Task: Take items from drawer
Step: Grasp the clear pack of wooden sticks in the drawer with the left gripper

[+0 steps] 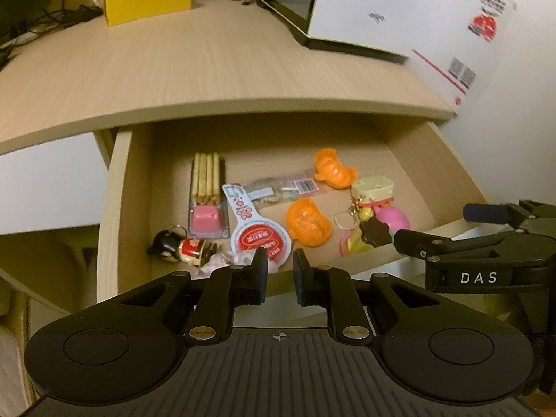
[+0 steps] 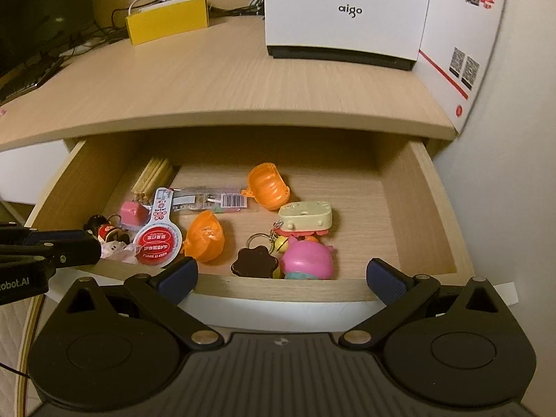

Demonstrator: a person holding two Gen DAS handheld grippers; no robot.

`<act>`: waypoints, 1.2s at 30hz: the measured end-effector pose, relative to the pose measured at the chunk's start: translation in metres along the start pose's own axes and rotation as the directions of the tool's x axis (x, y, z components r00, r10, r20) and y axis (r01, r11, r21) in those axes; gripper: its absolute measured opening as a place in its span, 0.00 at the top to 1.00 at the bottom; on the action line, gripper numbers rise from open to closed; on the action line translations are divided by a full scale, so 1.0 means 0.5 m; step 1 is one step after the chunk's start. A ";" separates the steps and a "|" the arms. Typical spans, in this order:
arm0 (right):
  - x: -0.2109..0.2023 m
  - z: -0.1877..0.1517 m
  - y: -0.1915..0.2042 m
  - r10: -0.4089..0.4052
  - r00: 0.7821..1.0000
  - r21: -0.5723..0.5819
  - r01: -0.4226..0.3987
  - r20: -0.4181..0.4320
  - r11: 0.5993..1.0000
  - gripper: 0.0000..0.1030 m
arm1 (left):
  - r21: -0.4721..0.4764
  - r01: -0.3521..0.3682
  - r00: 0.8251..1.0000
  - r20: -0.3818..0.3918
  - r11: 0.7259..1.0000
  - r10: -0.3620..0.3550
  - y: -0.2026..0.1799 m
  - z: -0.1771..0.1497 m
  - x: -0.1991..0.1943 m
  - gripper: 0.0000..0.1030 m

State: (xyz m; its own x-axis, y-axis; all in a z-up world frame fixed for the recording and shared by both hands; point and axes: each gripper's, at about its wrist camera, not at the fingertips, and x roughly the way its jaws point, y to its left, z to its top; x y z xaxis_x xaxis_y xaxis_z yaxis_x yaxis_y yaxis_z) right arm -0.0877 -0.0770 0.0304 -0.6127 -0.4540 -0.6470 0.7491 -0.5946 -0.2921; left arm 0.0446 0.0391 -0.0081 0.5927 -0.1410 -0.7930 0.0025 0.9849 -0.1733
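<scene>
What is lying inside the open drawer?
Inside the drawer: two orange shells, a pink toy, stick pack, a red-lidded pack, and a doll keychain. Anything underneath these stays hidden.

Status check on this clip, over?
Left gripper nearly closed, empty; right gripper wide open, empty. Drawer open, toys untouched. Nothing blocking.

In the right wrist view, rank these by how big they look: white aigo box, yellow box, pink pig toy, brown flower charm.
1. white aigo box
2. yellow box
3. pink pig toy
4. brown flower charm
The toys lie nearer the camera, so true sizes stay unsure.
</scene>
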 end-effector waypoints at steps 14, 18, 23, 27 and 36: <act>-0.010 0.033 0.004 0.027 0.999 -0.071 -0.029 -0.025 0.997 0.00 | -0.105 -0.098 0.995 -0.040 0.990 0.094 0.051 0.056 0.014 0.83; 0.020 0.077 0.015 0.001 0.999 -0.147 0.004 0.034 0.989 0.00 | -0.135 -0.203 0.979 -0.043 0.970 0.199 0.088 0.103 0.081 0.83; 0.075 0.113 0.009 0.015 0.996 -0.111 -0.005 0.093 0.994 0.00 | -0.131 -0.268 0.963 -0.057 0.955 0.262 0.104 0.147 0.167 0.81; 0.115 0.127 -0.018 0.093 0.996 -0.038 -0.092 0.016 0.995 0.00 | -0.105 -0.312 0.948 -0.092 0.944 0.303 0.109 0.155 0.213 0.80; 0.148 0.127 -0.052 0.133 0.989 0.122 -0.124 -0.070 0.985 0.00 | -0.104 -0.295 0.951 -0.124 0.950 0.282 0.114 0.173 0.251 0.84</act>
State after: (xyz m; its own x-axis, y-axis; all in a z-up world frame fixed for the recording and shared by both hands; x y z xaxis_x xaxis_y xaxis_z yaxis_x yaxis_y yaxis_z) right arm -0.1683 -0.1373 0.0348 -0.4882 -0.4813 -0.7281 0.7830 -0.6100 -0.1217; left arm 0.1887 0.0861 -0.0672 0.4649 0.1309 -0.8756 -0.2559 0.9667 0.0086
